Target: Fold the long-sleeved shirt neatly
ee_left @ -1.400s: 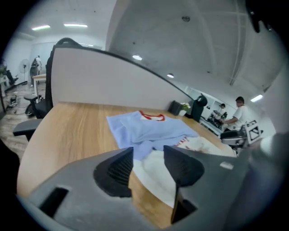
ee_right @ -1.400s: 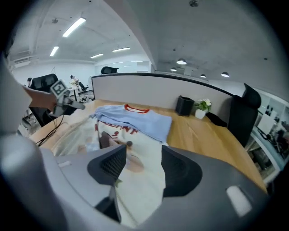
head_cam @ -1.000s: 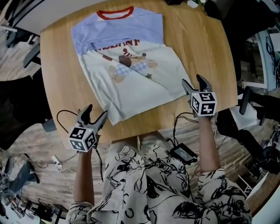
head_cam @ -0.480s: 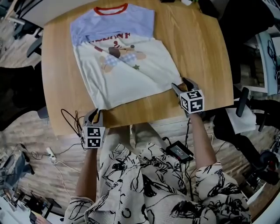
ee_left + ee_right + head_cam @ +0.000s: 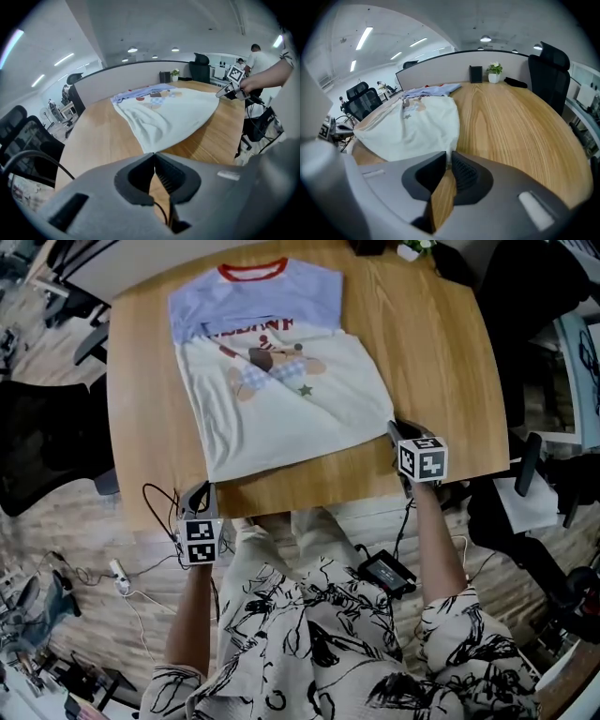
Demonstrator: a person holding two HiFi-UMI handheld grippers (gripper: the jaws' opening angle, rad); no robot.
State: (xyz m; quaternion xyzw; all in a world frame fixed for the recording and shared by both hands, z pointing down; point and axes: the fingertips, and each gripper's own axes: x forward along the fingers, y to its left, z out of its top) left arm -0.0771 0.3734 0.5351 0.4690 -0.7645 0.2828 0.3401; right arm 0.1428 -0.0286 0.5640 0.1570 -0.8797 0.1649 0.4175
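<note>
The long-sleeved shirt (image 5: 281, 399) lies flat on the wooden table (image 5: 431, 343): white body, a printed picture, a red collar at the far end, and blue sleeves folded across the chest. My left gripper (image 5: 200, 491) is at the hem's near left corner, its jaws shut with the white corner (image 5: 161, 140) pinched at the tips (image 5: 154, 153). My right gripper (image 5: 396, 430) is at the hem's near right corner. Its jaws are closing to a thin gap (image 5: 448, 157), and the white cloth (image 5: 417, 122) sits between the pads.
A black office chair (image 5: 47, 437) stands left of the table, and another (image 5: 548, 70) at the far right. A small potted plant (image 5: 493, 75) and a black box (image 5: 476, 73) sit at the table's far edge. Cables and a black power unit (image 5: 386, 568) lie near my knees.
Both grippers came down from open positions beside the table edge onto the hem's two near corners, and their jaws closed there. The shirt itself has not shifted.
</note>
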